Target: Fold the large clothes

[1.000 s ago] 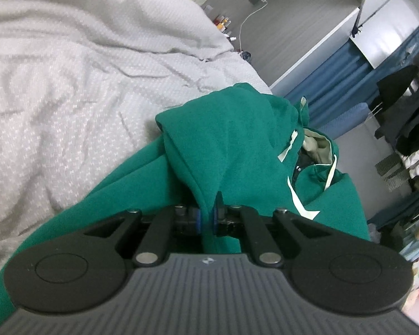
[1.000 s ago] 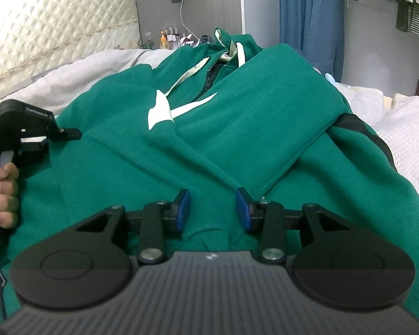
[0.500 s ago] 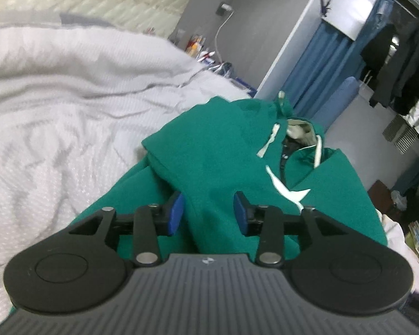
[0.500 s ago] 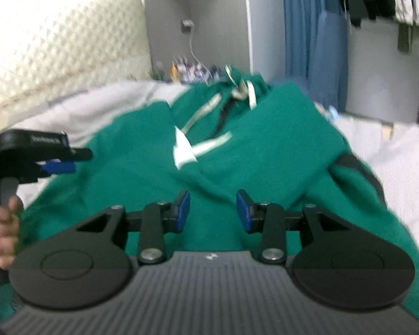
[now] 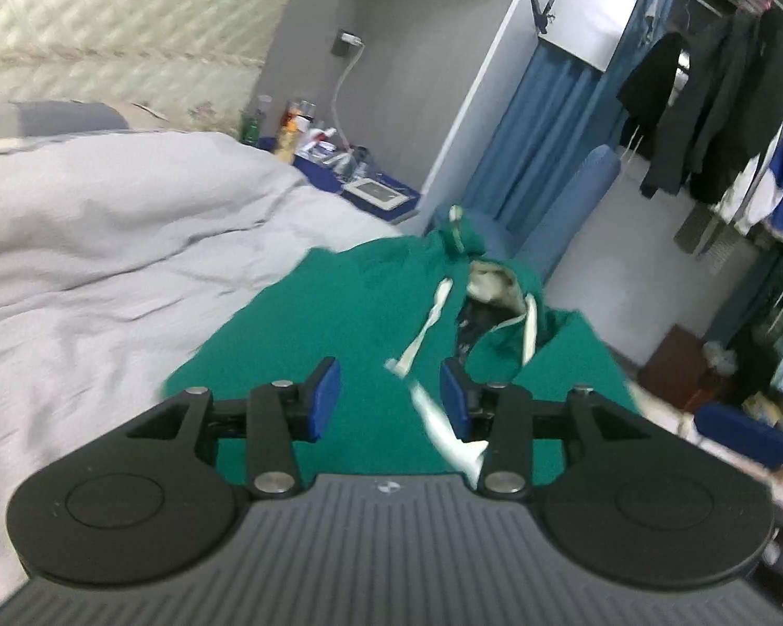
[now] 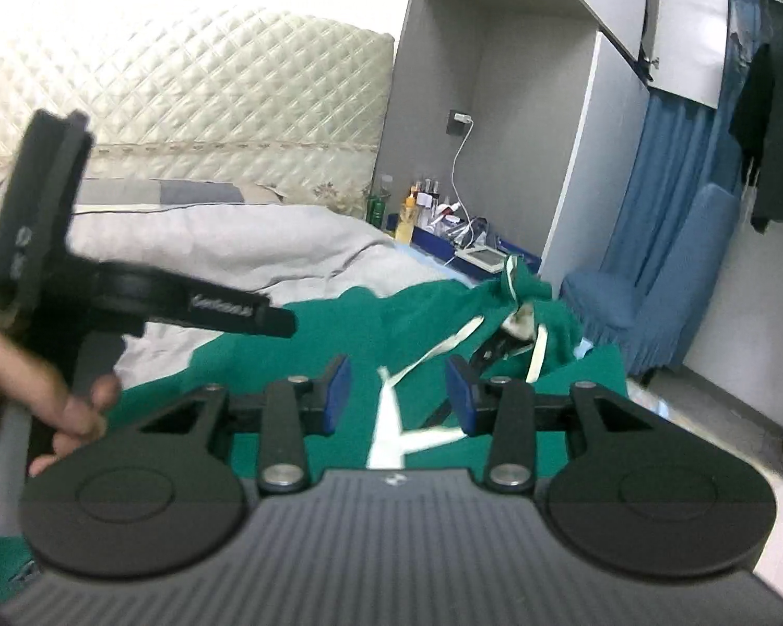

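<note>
Left hand-held gripper (image 5: 389, 399): blue pads parted, nothing gripped, clear of the green hoodie (image 5: 339, 313) below. Right hand-held gripper (image 6: 396, 391): jaws opening, empty, cloth visible only beyond and beneath them.

Seen in right wrist view only: the person's hand (image 6: 36, 391) at 9 o'clock, wrapped round the handle of the left tool, whose dark finger juts toward centre. Seen in left wrist view only: hanging dark clothes (image 5: 715, 104) at 2 o'clock and cluttered floor at 3 o'clock.

Hoodie spread on the bed (image 5: 104, 261), hood end at 12 o'clock from both grippers, pale drawcords (image 5: 428, 323) trailing toward the jaws, white chest mark partly covered by the right-hand pad. Near hem cut off behind both tool bodies. Motion blur over the cloth; folds hard to read. Nightstand items (image 6: 428, 208) too small to name.

Grey bedding open at 9 to 11 o'clock. Hoodie's far edge at the mattress edge, blue chair (image 6: 668, 281) just beyond at 2 o'clock.
</note>
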### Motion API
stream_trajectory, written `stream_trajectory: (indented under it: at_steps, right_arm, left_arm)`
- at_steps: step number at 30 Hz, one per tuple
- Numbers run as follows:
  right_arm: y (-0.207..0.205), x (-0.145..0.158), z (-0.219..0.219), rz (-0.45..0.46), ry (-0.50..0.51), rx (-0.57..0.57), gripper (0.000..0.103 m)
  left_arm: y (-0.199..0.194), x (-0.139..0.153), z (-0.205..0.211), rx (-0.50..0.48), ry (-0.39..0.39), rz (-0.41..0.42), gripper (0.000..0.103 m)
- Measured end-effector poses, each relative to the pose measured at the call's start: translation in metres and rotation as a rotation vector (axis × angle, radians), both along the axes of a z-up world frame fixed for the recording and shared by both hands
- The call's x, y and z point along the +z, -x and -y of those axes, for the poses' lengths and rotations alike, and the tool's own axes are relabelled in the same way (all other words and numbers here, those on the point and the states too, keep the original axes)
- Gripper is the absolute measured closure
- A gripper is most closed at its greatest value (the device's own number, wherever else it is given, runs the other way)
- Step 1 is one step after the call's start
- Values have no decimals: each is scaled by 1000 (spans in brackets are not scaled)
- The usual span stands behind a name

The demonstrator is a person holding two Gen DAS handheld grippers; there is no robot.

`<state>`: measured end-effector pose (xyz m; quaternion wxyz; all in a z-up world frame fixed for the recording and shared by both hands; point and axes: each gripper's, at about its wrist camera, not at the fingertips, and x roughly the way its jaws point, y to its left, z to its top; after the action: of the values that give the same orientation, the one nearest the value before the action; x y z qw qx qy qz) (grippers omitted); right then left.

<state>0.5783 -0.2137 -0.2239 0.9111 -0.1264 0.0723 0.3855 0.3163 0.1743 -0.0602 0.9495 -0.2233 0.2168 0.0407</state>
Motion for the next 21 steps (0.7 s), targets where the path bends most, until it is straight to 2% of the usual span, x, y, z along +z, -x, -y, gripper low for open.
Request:
stream_trajectory:
  at_steps: [1,3,5,7,13,14,17,21]
  right_arm:
    - [-10,2,-4,-7,1,-7,60]
    - [-38,4,-12,-19,-12,-8,59]
    - [-68,3,-22,-20,-28,-17,46]
    - [-108,-2,-33,-22,-49,-44,41]
    - [-230,-13,-65,-19,-85,-166,41]
    - [-248,-14,-71,-16,-80,-178,41]
    - [-292,-13,-91,-44,-51,-176,41]
    - [-335,-19,-109,-141,-26,-178,41]
  left_arm:
    - [-15,0,-2,-13,9,5,54]
    - [-51,1,-2,-49,-25,7,51]
    - [-88,-3,-5,-83,-44,11,50]
    - [-127,-8,-10,-94,-42,25,48]
    - [-242,-31,-24,-159,58,61,46]
    - [-259,-32,-26,-145,72,78,46]
    - [-305,-34,-27,-162,117,100,46]
    - [-357,-42,-25,-180,192,103,46]
